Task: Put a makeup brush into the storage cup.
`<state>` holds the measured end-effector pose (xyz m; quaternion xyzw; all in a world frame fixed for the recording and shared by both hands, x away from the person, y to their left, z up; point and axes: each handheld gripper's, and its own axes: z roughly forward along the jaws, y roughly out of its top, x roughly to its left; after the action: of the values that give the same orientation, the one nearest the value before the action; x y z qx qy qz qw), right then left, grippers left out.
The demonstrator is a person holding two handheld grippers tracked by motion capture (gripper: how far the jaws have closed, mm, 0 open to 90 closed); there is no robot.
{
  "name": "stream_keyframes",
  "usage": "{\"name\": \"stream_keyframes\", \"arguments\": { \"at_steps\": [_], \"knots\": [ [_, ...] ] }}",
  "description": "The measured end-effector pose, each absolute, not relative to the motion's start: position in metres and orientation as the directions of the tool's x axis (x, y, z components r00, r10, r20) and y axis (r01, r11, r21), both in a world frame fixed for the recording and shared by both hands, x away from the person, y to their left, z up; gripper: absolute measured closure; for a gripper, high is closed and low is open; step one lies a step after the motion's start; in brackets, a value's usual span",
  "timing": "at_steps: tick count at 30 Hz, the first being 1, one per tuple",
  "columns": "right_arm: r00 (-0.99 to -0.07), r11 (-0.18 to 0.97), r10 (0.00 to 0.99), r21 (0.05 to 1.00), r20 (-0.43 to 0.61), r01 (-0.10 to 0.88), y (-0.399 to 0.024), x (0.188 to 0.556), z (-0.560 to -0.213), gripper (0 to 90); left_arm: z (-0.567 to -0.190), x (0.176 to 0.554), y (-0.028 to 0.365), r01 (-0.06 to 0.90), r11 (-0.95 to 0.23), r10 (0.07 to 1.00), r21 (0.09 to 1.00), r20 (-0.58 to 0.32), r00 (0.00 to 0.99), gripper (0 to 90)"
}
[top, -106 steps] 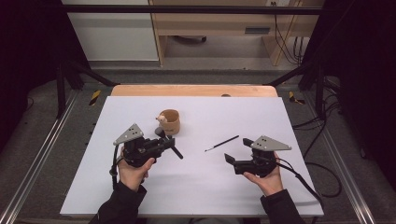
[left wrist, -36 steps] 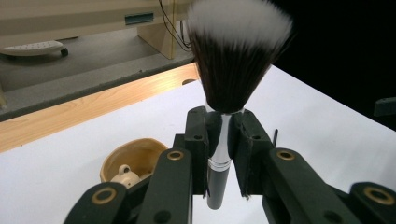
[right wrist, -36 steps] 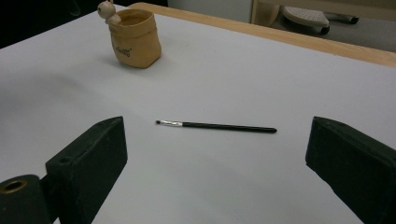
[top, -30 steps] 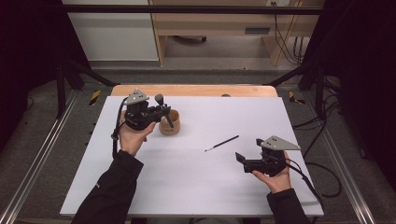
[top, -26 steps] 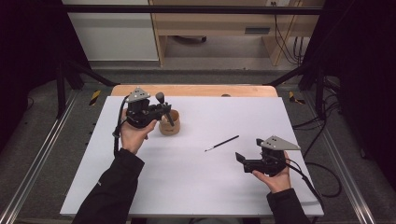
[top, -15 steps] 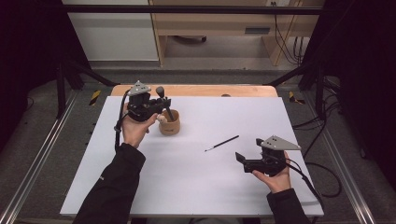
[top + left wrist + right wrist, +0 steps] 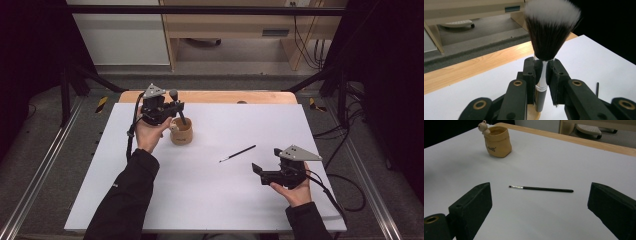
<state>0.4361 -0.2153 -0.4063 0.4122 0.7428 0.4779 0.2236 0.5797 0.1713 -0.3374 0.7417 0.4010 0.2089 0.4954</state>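
Observation:
My left gripper (image 7: 175, 108) is shut on the silver and black handle of a big makeup brush (image 7: 174, 95), which stands upright at the far left of the white table. In the left gripper view the jaws of this gripper (image 7: 543, 75) clamp the handle, and the brush's dark, white-tipped bristles (image 7: 551, 27) point up. The handle's lower end hangs at the mouth of a small tan cup (image 7: 181, 132) with a bear figure on its rim. My right gripper (image 7: 259, 172) is open near the front right, apart from a thin black brush (image 7: 237, 153) that lies flat on the table. In the right gripper view the thin brush (image 7: 541, 188) lies beyond the wide-apart jaws of this gripper (image 7: 540, 193), with the cup (image 7: 497, 141) farther off.
The white tabletop (image 7: 215, 200) ends at a wooden strip (image 7: 225, 96) along its far edge. Metal frame rails (image 7: 45, 165) run down both sides, and cables (image 7: 345, 185) trail off to the right. A wooden shelf unit (image 7: 240, 30) stands on the floor behind.
My left gripper has carried the big brush from the table's front up to the cup, then a little farther back and to the right over it. The right gripper stays in place.

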Motion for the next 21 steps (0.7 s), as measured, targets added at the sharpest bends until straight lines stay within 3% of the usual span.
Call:
{"name": "stream_keyframes", "arguments": {
  "at_steps": [21],
  "knots": [
    [-0.563,0.210,0.824,0.892,0.060,0.401,-0.214,0.436,-0.407,6.1,-0.366,0.596,0.169,0.431,-0.233,0.827,0.872,-0.056,0.559,76.6]
  ]
}}
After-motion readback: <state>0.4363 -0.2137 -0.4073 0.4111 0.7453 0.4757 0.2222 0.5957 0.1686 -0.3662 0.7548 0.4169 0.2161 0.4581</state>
